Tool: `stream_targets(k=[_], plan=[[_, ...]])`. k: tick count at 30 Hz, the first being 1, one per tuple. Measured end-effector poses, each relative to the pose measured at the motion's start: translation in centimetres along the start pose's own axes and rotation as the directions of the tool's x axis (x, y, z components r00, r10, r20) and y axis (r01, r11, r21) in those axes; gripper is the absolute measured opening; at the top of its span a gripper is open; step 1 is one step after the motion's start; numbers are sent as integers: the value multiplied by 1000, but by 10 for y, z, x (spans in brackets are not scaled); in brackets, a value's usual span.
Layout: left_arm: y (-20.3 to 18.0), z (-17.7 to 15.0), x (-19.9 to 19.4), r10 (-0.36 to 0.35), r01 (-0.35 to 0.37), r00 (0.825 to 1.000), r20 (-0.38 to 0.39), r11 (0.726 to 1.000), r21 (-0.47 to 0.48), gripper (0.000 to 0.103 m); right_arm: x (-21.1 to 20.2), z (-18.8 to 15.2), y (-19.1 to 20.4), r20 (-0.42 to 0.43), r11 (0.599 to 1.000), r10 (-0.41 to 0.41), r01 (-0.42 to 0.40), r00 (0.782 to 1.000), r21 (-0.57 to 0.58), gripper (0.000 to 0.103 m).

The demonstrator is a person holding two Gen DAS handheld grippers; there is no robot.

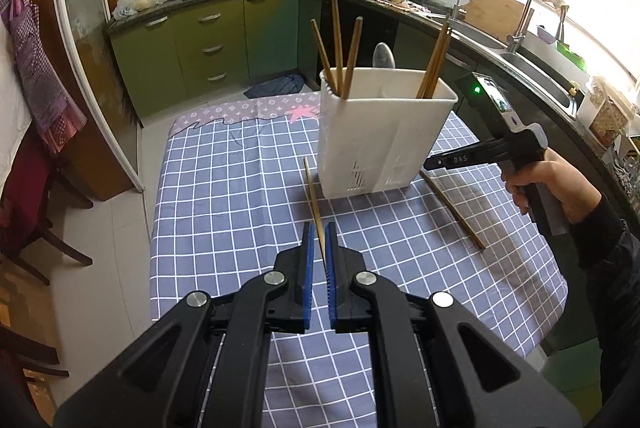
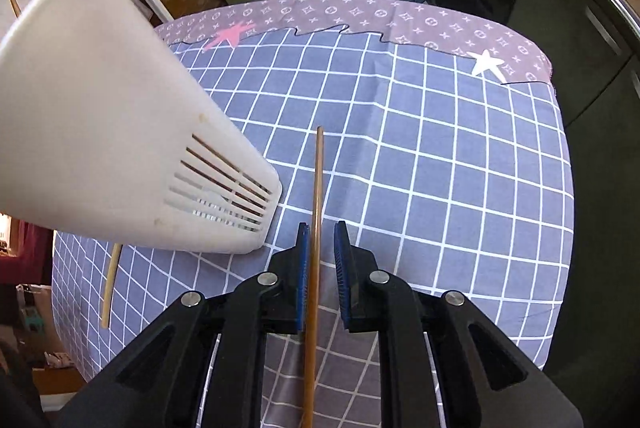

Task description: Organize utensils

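Checked tablecloth (image 1: 240, 188), right gripper (image 1: 430, 163) marked "DAS"

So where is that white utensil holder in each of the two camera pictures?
Left wrist view: white utensil holder stands upright, just right of centre.
Right wrist view: it fills the left side, leaning.
Shared landmark: the pink star on the cloth beside it.

Both wrist views look steeply down, sharing the checked cloth (image 1: 224, 188).
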State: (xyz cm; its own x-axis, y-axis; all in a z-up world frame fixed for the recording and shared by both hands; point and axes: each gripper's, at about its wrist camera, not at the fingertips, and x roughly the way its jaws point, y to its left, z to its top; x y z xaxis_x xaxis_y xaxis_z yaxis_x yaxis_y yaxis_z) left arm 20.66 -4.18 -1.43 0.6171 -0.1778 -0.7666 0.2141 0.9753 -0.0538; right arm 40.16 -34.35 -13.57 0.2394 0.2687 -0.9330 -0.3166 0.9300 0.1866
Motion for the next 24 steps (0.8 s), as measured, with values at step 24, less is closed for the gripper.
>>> stream_targets(k=[24], plan=[[10, -3, 62, -37, 27, 985, -171, 998, -60, 6, 13, -26, -11, 61, 995, 54, -59, 997, 83, 7]])
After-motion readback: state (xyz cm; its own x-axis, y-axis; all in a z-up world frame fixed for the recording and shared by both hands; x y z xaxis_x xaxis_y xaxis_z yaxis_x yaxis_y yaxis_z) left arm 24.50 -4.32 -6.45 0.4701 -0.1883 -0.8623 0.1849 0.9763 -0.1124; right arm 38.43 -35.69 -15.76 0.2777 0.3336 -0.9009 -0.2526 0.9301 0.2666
